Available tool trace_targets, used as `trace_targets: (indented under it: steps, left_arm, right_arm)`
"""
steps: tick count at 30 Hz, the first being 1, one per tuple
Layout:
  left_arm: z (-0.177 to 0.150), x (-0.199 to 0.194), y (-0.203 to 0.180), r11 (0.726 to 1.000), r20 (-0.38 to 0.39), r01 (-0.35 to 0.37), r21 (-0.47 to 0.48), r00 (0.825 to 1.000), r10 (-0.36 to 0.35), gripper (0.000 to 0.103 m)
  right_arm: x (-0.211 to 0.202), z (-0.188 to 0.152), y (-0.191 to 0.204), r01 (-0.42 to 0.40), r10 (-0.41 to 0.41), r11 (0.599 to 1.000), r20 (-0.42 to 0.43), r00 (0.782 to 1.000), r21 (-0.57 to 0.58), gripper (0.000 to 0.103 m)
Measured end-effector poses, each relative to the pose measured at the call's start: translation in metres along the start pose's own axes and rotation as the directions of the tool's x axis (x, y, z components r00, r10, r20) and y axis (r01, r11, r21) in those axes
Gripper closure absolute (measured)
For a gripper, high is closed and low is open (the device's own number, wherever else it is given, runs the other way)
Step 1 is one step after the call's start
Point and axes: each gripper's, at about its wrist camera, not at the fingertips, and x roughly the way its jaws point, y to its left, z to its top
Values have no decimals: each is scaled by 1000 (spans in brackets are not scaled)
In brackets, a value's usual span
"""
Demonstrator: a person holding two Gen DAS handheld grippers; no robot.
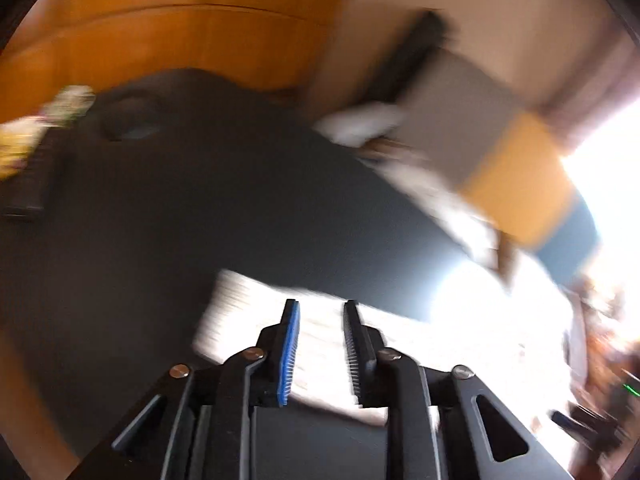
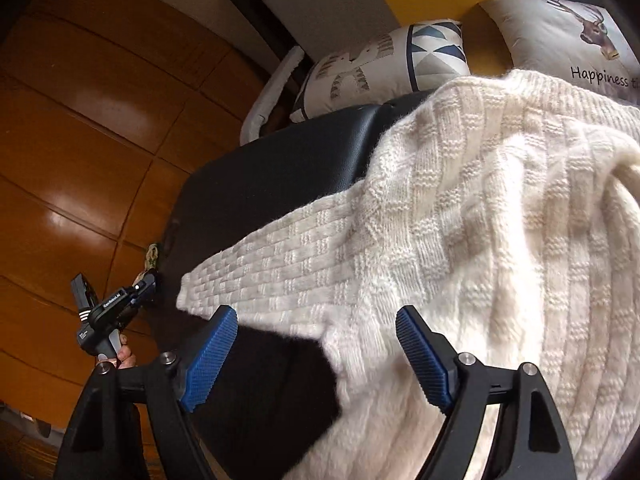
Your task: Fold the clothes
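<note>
- Cream knit sweater [image 2: 460, 208] spread on dark table [image 2: 280, 168], body to right, one sleeve [image 2: 280, 264] stretched out left.
- Sleeve long axis left-right across the right wrist view, cuff end at left near table edge.
- Right gripper [image 2: 316, 356] wide open, nothing held, blue pads [image 2: 210, 360] either side of the sleeve-body junction, just near of it.
- Contact with knit not clear; pads look above the cloth.
- Left gripper [image 1: 320, 352] partly open, narrow gap, nothing between fingers.
- Left wrist view badly motion-blurred; white patch under fingers probably sweater [image 1: 320, 340], contact unclear.
- From right wrist view, left gripper [image 2: 112, 312] off table's left edge over wood floor [image 2: 80, 120], well apart from cuff.
- Hand [image 2: 126, 356] visible on its handle.
- Two pillows [image 2: 384, 64] at far side behind table, not in the way.
- Judgement: early in fold, sweater flat, no fold made yet.
- Judgement: right gripper nearer the sleeve root; cuff lies right of left gripper, so left is the likely one for the cuff.
- Key relation: sleeve runs crosswise to right fingers, so closing here would pinch across its width.
- Risk: loose knit may stretch or drag the body along when lifted.
</note>
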Motion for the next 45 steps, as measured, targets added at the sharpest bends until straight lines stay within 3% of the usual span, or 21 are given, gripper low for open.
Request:
trace_targets:
  steps: [2,3,7,10,13,17,19,20,21,26,27,29,31,33,36,39,41,44,45]
  left_arm:
    - [-28,1,-32,989,-81,142,43,987,-138,71]
    - [-44,8,-49,978,-137,202,55,971,-193,71]
    - [-102,53,-118,925,-344,379,7,870,-354,71]
    - [-131,86,-166,914,-440,405,15,824,-357,71]
    - [-184,79,-207,926,-496,377,16,807,-320,71]
    - [-201,98,-219,943,-522,332,-14,802,-290,71]
    - [-189,113,-223,952,-506,306,-24,817,-276,73]
    - [-182,120,-223,956,-499,293,-29,825,-268,90]
    - [-174,127,-217,961,-491,276,-32,833,-256,97]
    - [-134,130,-180,985,-404,171,3,901,-156,97]
    - [-126,130,-169,987,-402,158,-3,904,-146,97]
    - [-114,135,-157,982,-436,187,-24,882,-179,96]
    - [-112,133,-152,985,-457,173,-21,874,-163,92]
    - [-119,127,-158,984,-468,176,-7,869,-158,78]
    - [-136,98,-158,973,-478,232,-22,852,-214,61]
    - [-172,62,-157,968,-485,251,10,848,-215,61]
    - [-195,53,-163,962,-498,274,13,836,-232,60]
    - [-229,48,-171,964,-517,257,66,836,-187,59]
    - [-236,41,-177,960,-479,244,140,865,-150,64]
  right_arm:
    - [-19,-19,-4,13,-13,1000,0,1000,-27,19]
    - [-27,-30,-7,29,-29,999,0,1000,-35,19]
    - [-53,-66,-35,68,-68,998,4,998,13,19]
    - [-67,-88,-58,83,-84,994,14,996,68,19]
    - [-78,-108,-76,62,-66,993,37,997,105,20]
    - [-79,-120,-86,27,-34,994,65,997,108,20]
    - [-76,-122,-83,43,-47,996,64,997,73,20]
    - [-75,-123,-81,54,-57,997,60,997,52,20]
    - [-74,-123,-78,67,-68,997,54,996,32,20]
    - [-77,-131,-77,61,-61,998,52,997,-4,20]
    - [-78,-133,-79,53,-52,998,59,997,-14,20]
    - [-79,-137,-83,41,-39,999,69,997,-28,20]
    - [-80,-138,-83,45,-44,999,65,997,-24,20]
    - [-84,-136,-83,35,-35,999,59,998,-3,20]
    - [-107,-135,-78,-37,35,999,125,991,14,20]
    - [-132,-147,-81,-26,19,999,162,987,40,20]
    - [-144,-160,-84,-8,-4,998,171,985,69,20]
    - [-157,-187,-100,-1,-18,991,135,991,136,20]
    - [-155,-195,-102,-8,-11,989,122,992,148,20]
